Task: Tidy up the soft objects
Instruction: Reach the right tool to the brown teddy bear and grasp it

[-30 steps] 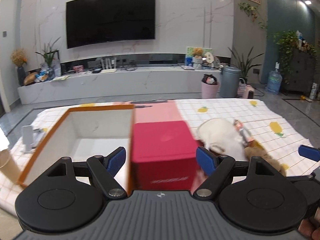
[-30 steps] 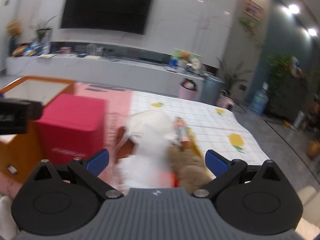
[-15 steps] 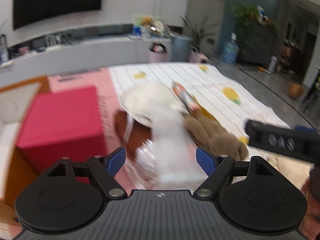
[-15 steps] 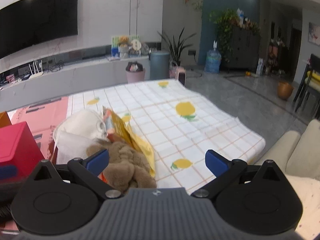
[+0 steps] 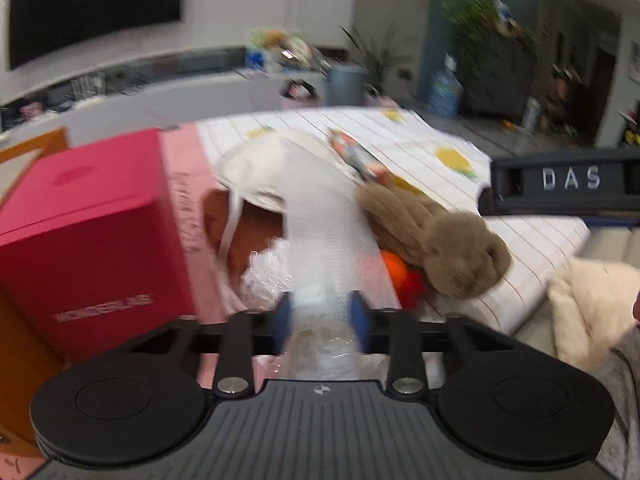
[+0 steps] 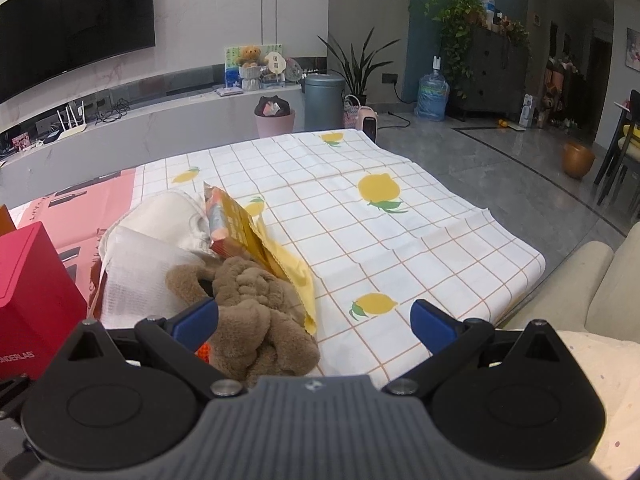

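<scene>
Left wrist view, blurred: left gripper (image 5: 320, 314) has its blue pads (image 5: 282, 316) drawn in close, jaws closing, with the near end of a white gauze-like cloth (image 5: 328, 224) and crinkled clear plastic wrap (image 5: 264, 276) between them; whether the pads press it yet cannot be told. The cloth runs toward 12 o'clock over a cream fabric cap (image 5: 260, 164). At 2 o'clock of the pads lies a brown plush toy (image 5: 440, 240), with an orange soft item (image 5: 400, 276) tucked under its near edge. A red box (image 5: 88, 232) stands at 9 o'clock, touching an orange carton (image 5: 24, 152) behind it. The right gripper (image 5: 568, 192) shows as a black bar at 3 o'clock.

Right wrist view, sharp: right gripper (image 6: 314, 320) stands wide open, holding nothing. Its left pad (image 6: 196, 320) sits just beside the brown plush toy (image 6: 256, 312); the right pad hangs over the lemon-print tablecloth (image 6: 400, 240). White cloth (image 6: 136, 276) lies at 10 o'clock, a yellow snack packet (image 6: 240, 232) at 11 o'clock, leaning on the pile.
</scene>
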